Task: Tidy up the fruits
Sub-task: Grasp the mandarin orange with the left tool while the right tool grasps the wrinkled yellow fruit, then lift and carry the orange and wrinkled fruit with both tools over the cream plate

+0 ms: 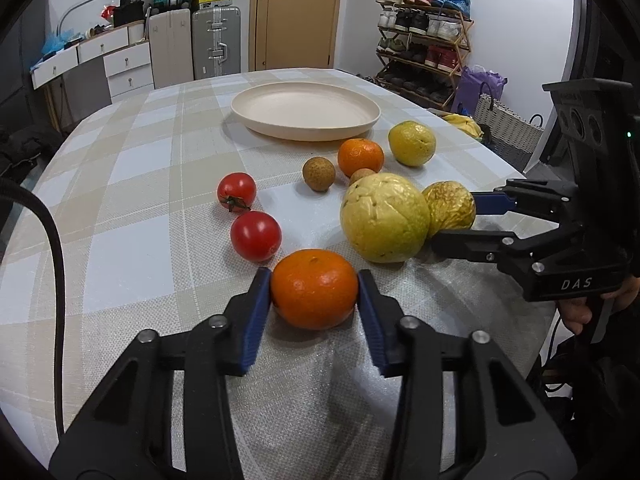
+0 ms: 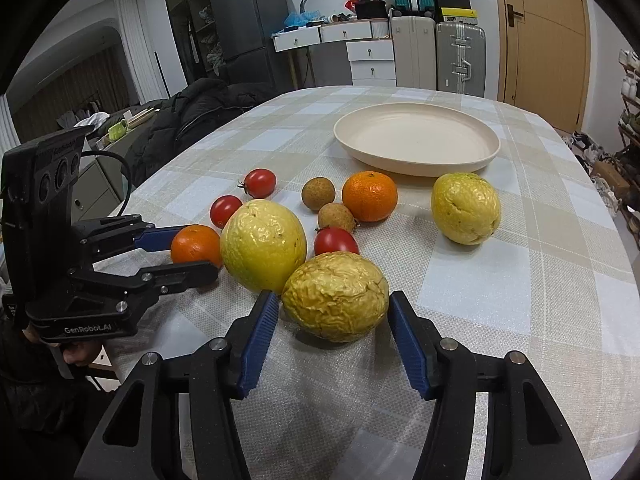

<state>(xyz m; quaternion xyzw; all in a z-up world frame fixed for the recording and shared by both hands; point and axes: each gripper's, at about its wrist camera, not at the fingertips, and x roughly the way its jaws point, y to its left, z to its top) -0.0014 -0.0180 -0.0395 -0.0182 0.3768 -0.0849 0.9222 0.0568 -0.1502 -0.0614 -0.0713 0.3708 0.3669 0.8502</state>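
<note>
A small orange [image 1: 315, 288] sits on the checked tablecloth near the front, and my left gripper [image 1: 315, 292] is shut on it, blue pads pressing both sides. Just to its right, my right gripper [image 2: 334, 300] is shut on a wrinkled yellow passion fruit [image 2: 336, 296] that rests on the cloth. A big yellow fruit [image 2: 262, 244] lies between the two grippers, touching the wrinkled one. Beyond are three tomatoes [image 1: 255, 236], two brown longans [image 1: 319, 173], a second orange [image 2: 370, 196] and another yellow fruit [image 2: 466, 208]. A cream plate [image 2: 416, 160] stands empty behind them.
The table's right edge [image 1: 500, 152] drops off close to the fruit, with a shoe rack [image 1: 424, 40] and a woven basket [image 1: 508, 120] beyond it. A dark coat [image 2: 192, 112] lies past the left edge. Suitcases and drawers stand by the back wall.
</note>
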